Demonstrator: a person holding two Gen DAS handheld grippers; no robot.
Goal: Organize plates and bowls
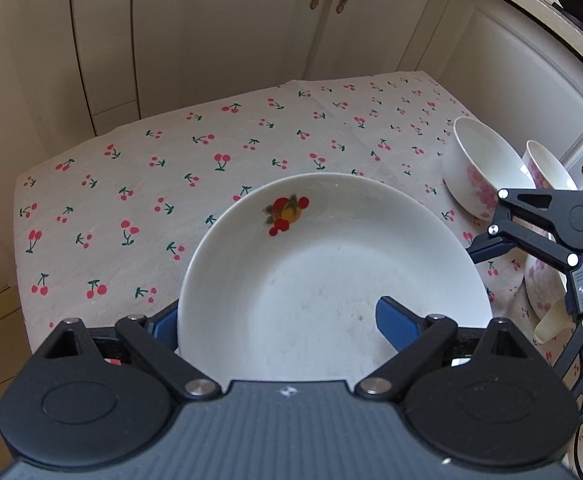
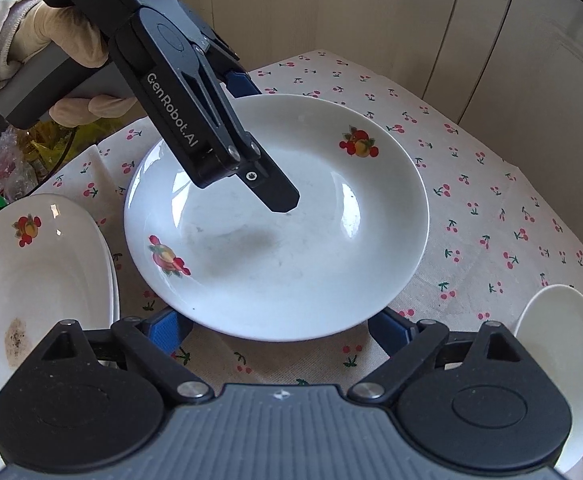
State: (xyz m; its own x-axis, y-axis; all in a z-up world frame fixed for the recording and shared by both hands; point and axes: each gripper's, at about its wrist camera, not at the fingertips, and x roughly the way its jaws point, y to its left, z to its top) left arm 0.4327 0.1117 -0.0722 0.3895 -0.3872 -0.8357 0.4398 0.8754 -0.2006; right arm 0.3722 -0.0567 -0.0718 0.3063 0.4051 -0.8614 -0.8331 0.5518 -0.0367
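We grip the plate [image 2: 275, 216] rim in our left tongs [image 1: 279, 320], one finger over, one under, to lift it | right tongs [image 2: 279, 332] released, empty | plate over table [image 1: 131, 184].

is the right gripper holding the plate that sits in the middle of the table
No, the right gripper is open, its blue fingers spread apart beneath the plate's near rim.
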